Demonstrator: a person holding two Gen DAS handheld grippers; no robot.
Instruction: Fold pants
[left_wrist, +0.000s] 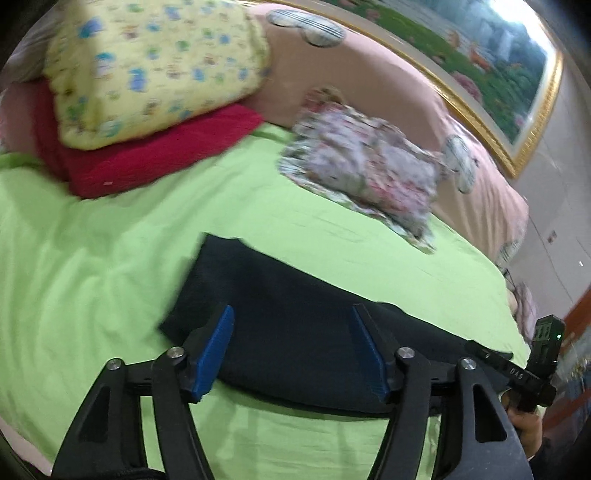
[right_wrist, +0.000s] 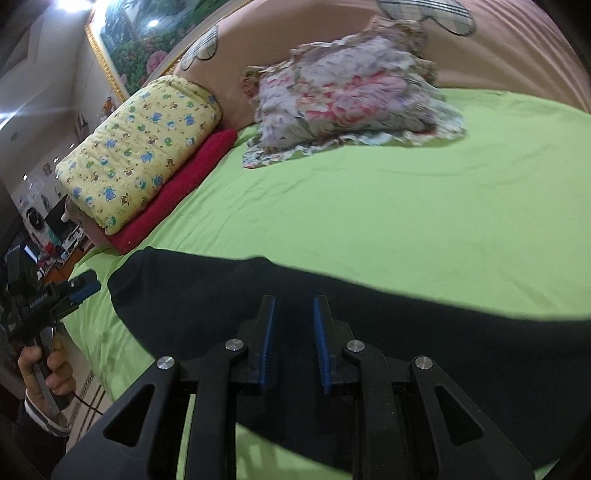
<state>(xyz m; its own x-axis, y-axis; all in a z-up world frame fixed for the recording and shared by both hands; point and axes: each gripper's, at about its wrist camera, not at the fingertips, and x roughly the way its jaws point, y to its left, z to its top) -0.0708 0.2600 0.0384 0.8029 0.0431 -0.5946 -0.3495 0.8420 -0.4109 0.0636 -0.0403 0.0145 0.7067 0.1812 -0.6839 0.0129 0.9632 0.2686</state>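
Observation:
Dark navy pants (left_wrist: 295, 332) lie flat on a lime-green bed sheet (left_wrist: 110, 258); they also show in the right wrist view (right_wrist: 369, 332). My left gripper (left_wrist: 291, 314) hovers over the near edge of the pants with its blue-padded jaws wide apart and empty. My right gripper (right_wrist: 293, 299) is over the pants, jaws partly apart with a narrow gap, holding nothing. The right gripper also shows at the right edge of the left wrist view (left_wrist: 517, 373). The left gripper shows at the left edge of the right wrist view (right_wrist: 83, 286).
A yellow patterned quilt (left_wrist: 155, 70) rests on a red folded blanket (left_wrist: 166, 155) at the head of the bed. A floral cloth (left_wrist: 369, 173) lies crumpled by the pink headboard (left_wrist: 369, 85). A framed picture (left_wrist: 480, 55) hangs above. The sheet (right_wrist: 406, 221) stretches beyond the pants.

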